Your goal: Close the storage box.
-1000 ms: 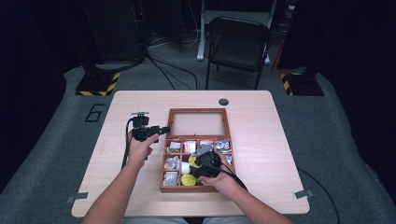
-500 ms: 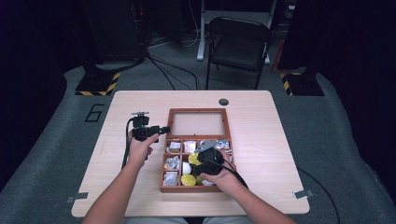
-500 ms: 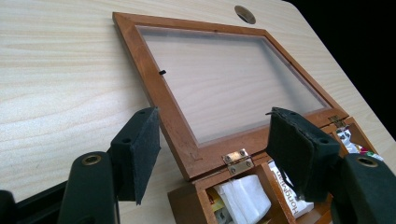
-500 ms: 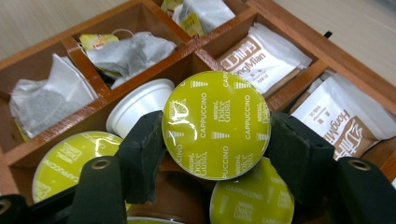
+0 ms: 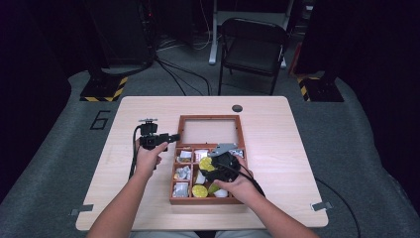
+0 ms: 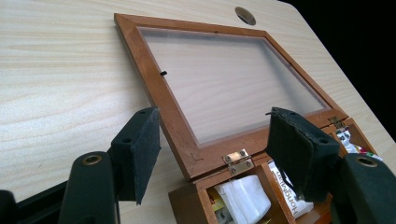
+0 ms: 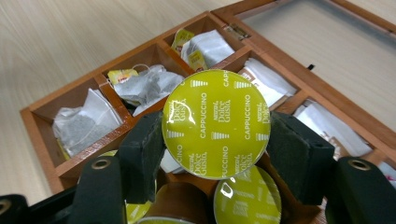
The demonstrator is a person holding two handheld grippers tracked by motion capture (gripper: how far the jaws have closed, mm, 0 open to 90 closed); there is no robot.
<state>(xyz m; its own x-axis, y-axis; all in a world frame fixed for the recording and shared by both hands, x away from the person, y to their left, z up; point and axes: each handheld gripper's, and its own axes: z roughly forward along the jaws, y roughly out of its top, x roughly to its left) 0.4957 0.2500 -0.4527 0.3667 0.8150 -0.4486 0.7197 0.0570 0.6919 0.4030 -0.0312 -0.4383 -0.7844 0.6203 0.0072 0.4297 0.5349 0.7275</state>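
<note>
A wooden compartment box [image 5: 173,186] lies on the table with its glass-panelled lid [image 5: 210,131] folded flat behind it. My right gripper [image 5: 213,166] hangs over the box, shut on a lime-green foil-topped coffee capsule [image 7: 215,123] whose rim sits between the two pads. More capsules [image 7: 247,200] lie in the compartment below it. Tea bags [image 7: 144,84] fill the neighbouring compartments. My left gripper [image 5: 174,138] hovers beside the box's left rear corner, open with nothing between its pads [image 6: 140,149], facing the lid [image 6: 224,84] and a brass hinge [image 6: 238,160].
The light wooden table [image 5: 297,163] has a small round hole [image 5: 237,108] near its far edge. A black folding chair [image 5: 252,49] stands behind the table, with cables on the floor. Cables trail from both grippers toward the person.
The right gripper has lifted a little above the box with the capsule in its jaws. The left gripper has stayed where it was.
</note>
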